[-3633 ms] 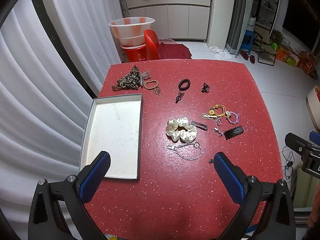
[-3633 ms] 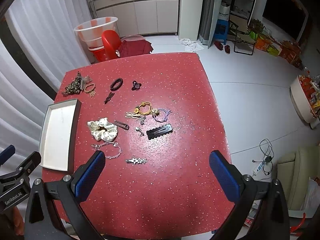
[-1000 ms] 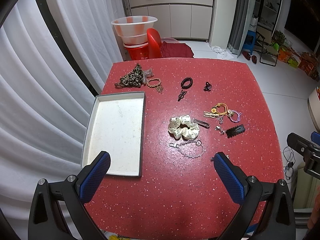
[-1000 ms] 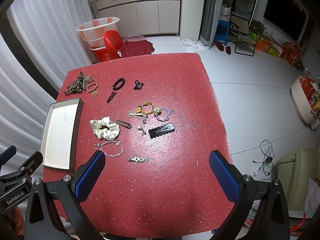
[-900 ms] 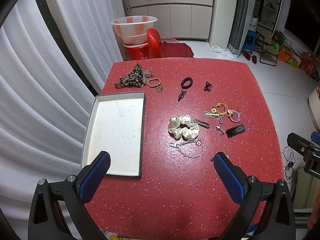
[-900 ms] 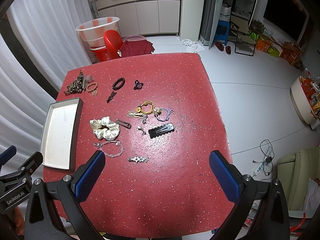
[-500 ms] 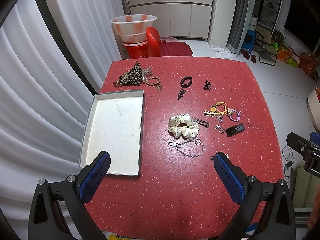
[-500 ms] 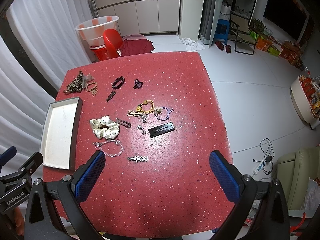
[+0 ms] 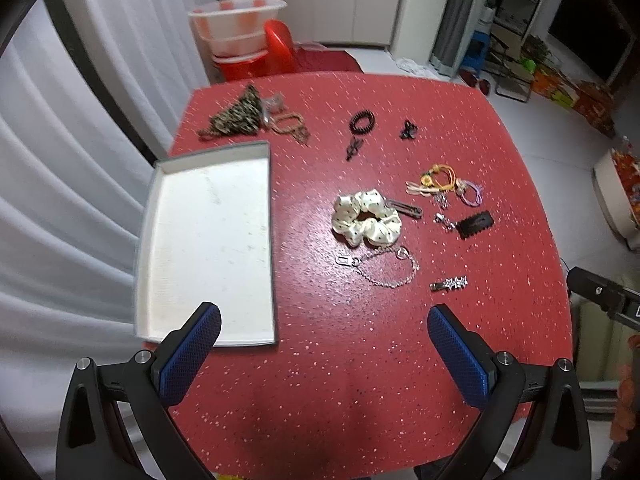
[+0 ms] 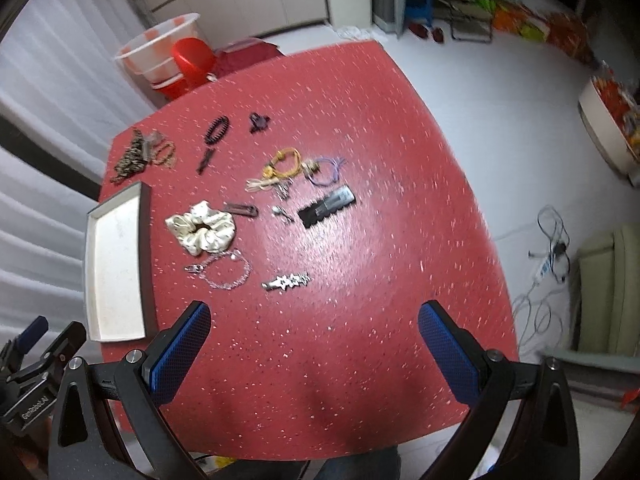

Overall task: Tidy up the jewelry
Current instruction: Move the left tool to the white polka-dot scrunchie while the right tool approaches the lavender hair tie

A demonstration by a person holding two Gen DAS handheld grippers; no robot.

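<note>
1. Both grippers hang above the near edge of the red speckled desk (image 9: pixel 360 380), and neither one is holding anything. The left gripper (image 9: pixel 324 354) has its jaws spread wide, and so does the right gripper (image 10: pixel 314 350).
2. The white tray (image 9: pixel 208 240) sits on the left side of the desk with nothing in it.
3. The jewelry is all loose on the desk, off to the right of the tray. A cream polka-dot scrunchie (image 9: pixel 366 218) is roughly mid-desk, with a brown hair clip (image 9: pixel 406 209) touching its right side.
4. A silver chain bracelet (image 9: pixel 384 266) lies just in front of the scrunchie, and a little silver star clip (image 10: pixel 286 281) is to the right of that, the piece nearest the right gripper.
5. Further right there's a black snap clip (image 10: pixel 326 207), a yellow hair tie (image 10: pixel 284 164) and a purple one (image 10: pixel 326 170).
6. At the far-left corner there's a leopard-print piece (image 9: pixel 236 118) next to a beaded bracelet (image 9: pixel 288 124), and a black coil hair tie (image 9: pixel 362 122) further along.
</note>
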